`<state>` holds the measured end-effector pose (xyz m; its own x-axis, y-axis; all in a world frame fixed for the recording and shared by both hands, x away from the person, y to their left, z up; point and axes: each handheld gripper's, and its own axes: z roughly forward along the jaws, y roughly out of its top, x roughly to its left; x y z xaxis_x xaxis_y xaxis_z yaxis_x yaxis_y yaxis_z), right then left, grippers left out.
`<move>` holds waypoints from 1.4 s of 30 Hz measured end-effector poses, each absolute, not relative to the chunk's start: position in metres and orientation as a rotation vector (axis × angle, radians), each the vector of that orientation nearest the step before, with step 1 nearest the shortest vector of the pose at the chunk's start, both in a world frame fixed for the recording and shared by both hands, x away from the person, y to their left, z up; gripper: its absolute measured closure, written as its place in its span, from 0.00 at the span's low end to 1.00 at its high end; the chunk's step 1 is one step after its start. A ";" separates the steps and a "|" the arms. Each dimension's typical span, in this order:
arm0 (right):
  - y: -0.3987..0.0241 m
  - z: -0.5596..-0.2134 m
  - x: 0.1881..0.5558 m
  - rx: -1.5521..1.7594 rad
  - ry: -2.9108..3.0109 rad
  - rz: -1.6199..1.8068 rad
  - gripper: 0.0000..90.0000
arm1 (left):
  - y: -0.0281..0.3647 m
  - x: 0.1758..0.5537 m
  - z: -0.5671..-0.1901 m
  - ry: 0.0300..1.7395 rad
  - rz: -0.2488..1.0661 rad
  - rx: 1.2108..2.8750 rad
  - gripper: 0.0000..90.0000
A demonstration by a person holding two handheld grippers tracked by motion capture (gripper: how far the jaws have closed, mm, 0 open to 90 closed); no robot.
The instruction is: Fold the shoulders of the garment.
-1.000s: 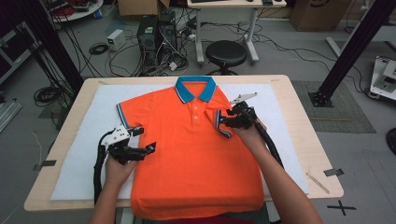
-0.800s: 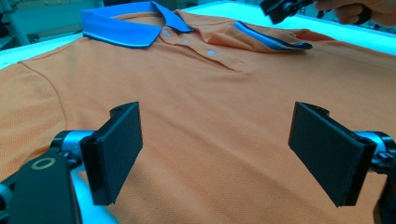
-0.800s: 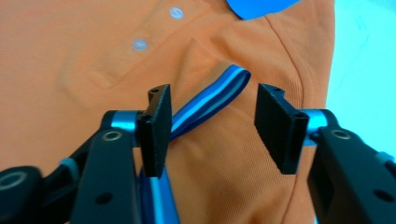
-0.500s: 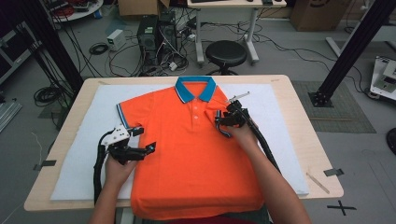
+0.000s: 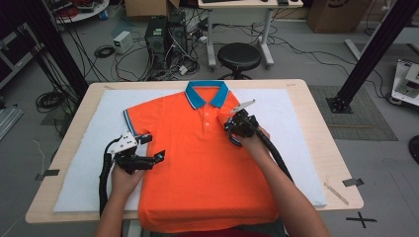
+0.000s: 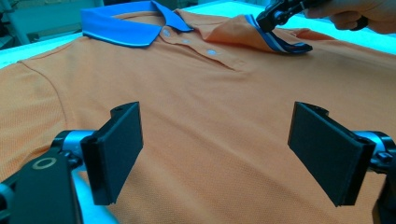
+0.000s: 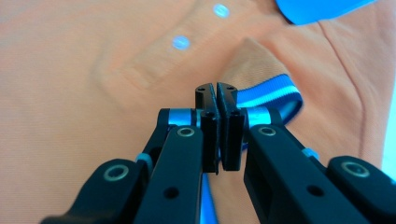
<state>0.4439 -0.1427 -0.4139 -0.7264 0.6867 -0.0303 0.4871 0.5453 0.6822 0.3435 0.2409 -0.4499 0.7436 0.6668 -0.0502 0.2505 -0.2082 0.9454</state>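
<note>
An orange polo shirt (image 5: 197,168) with a blue collar (image 5: 206,94) lies flat, front up, on the white mat. My right gripper (image 5: 233,132) (image 7: 217,98) has just closed its jaws and is shut on the shirt's blue-striped sleeve cuff (image 7: 275,100). It holds the cuff folded inward over the chest, near the button placket. In the left gripper view that cuff (image 6: 280,44) is raised off the shirt. My left gripper (image 5: 154,147) (image 6: 219,154) hovers open over the shirt's other side, below the flat sleeve (image 5: 133,121), with nothing between its pads.
The white mat (image 5: 94,148) covers most of the wooden table (image 5: 336,148). Beyond the table's far edge stand a black stool (image 5: 239,57), a computer tower (image 5: 160,34) and loose floor cables. A black frame post (image 5: 375,49) rises at the right.
My right gripper has moved left across the shirt toward the buttons, bringing the sleeve cuff with it. The left gripper has stayed where it was.
</note>
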 end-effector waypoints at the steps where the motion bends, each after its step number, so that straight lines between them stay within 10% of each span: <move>1: -0.143 -0.414 0.444 0.974 2.491 0.965 0.99 | 0.241 0.344 -0.450 0.720 0.447 1.784 0.20; 24: -0.142 -0.434 0.432 0.969 2.532 0.956 0.71 | 0.241 0.343 -0.450 0.725 0.446 1.778 0.20; 36: -0.130 -0.434 0.414 0.805 2.584 0.943 0.74 | 0.241 0.343 -0.450 0.725 0.445 1.778 0.20; 42: -0.168 -0.415 0.405 0.896 2.461 1.065 0.55 | 0.242 0.344 -0.450 0.724 0.445 1.778 0.20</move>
<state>0.4045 -0.1684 -0.4148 -0.7547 0.6550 -0.0363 0.4219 0.5270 0.7378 0.3439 0.2416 -0.4500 0.7416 0.6686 -0.0554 0.2527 -0.2018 0.9463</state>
